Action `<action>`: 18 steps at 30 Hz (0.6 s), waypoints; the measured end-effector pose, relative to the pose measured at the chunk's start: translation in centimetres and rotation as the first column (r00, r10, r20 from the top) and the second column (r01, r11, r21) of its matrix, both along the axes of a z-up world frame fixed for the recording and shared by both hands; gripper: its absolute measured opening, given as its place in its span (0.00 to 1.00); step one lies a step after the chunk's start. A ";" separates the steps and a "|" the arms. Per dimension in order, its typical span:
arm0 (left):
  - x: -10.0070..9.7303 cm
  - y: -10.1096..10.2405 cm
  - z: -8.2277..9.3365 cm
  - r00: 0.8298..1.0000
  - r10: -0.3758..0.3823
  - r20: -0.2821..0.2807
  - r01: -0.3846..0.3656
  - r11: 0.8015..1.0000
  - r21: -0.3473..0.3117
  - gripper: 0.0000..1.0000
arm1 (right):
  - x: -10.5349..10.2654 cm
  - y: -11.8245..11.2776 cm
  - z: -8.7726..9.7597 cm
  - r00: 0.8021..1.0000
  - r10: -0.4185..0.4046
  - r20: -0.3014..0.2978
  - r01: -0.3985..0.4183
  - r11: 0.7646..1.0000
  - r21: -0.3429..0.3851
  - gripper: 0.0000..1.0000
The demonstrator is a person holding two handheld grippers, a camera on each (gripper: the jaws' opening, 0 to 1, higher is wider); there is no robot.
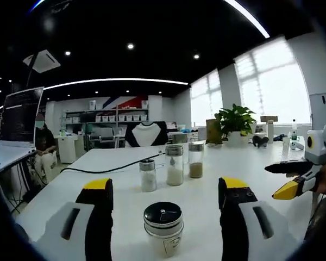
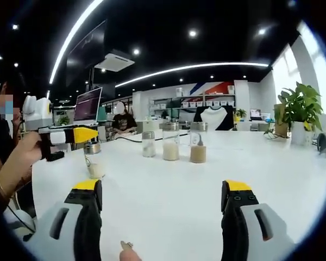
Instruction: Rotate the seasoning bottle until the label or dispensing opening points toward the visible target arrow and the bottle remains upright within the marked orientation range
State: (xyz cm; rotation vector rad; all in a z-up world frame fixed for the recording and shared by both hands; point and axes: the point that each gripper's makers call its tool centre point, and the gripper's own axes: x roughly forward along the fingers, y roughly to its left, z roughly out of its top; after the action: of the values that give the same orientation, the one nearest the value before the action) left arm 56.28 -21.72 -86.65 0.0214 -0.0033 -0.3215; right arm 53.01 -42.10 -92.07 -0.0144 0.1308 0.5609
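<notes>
The clear glass seasoning bottle with a black perforated lid (image 1: 163, 225) stood upright on the white table (image 1: 206, 185), long axis vertical, centred between the spread jaws of the left gripper (image 1: 164, 198) and untouched by either. The right gripper (image 2: 162, 198), jaws also spread and empty, hung well off to that bottle's side, so the left looked better placed to turn it. Which way its label faced could not be told, and no target arrow was visible. Three similar jars (image 1: 174, 166) stood farther back
</notes>
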 end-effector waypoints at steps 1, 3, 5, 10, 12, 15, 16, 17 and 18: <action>0.1 -0.1 -0.1 1.000 -0.006 -0.006 0.006 1.000 0.009 0.84 | 0.0 -0.1 0.1 1.000 -0.003 0.001 0.003 1.000 0.003 0.92; 0.3 -0.2 0.0 1.000 -0.011 -0.009 0.011 1.000 0.021 0.83 | 0.0 -0.2 0.3 1.000 -0.007 0.008 0.007 1.000 0.015 0.91; 0.4 -0.1 0.1 1.000 -0.011 -0.010 0.011 1.000 0.025 0.82 | -0.1 -0.3 0.4 1.000 -0.009 0.011 0.009 1.000 0.014 0.91; 1.4 0.1 0.9 1.000 -0.008 -0.009 0.009 0.999 0.053 0.78 | 0.0 -0.7 0.3 1.000 -0.009 0.008 0.009 1.000 0.010 0.91; 1.9 0.3 1.0 1.000 -0.004 -0.010 0.005 0.997 0.071 0.76 | 0.0 -0.8 0.3 1.000 -0.009 0.006 0.009 1.000 0.015 0.91; 3.0 0.6 1.3 1.000 0.005 -0.018 -0.003 0.997 0.082 0.76 | -0.1 -0.9 0.5 1.000 -0.009 0.008 0.009 1.000 0.016 0.91; 3.2 0.7 1.4 1.000 0.005 -0.021 -0.003 0.997 0.083 0.76 | -0.1 -1.0 0.6 1.000 -0.009 0.010 0.008 1.000 0.013 0.91; 3.6 0.7 1.4 1.000 0.004 -0.022 -0.002 0.996 0.084 0.76 | -0.1 -1.0 0.6 1.000 -0.008 0.012 0.008 1.000 0.012 0.91; 3.9 0.7 1.4 1.000 0.004 -0.026 -0.002 0.997 0.083 0.76 | -0.1 -1.2 0.7 1.000 -0.010 0.014 0.010 1.000 0.011 0.90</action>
State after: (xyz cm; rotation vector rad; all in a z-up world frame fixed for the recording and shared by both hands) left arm 60.14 -21.02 -85.21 0.0996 0.0361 -0.3192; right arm 52.93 -43.27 -91.35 -0.0071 0.1143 0.5515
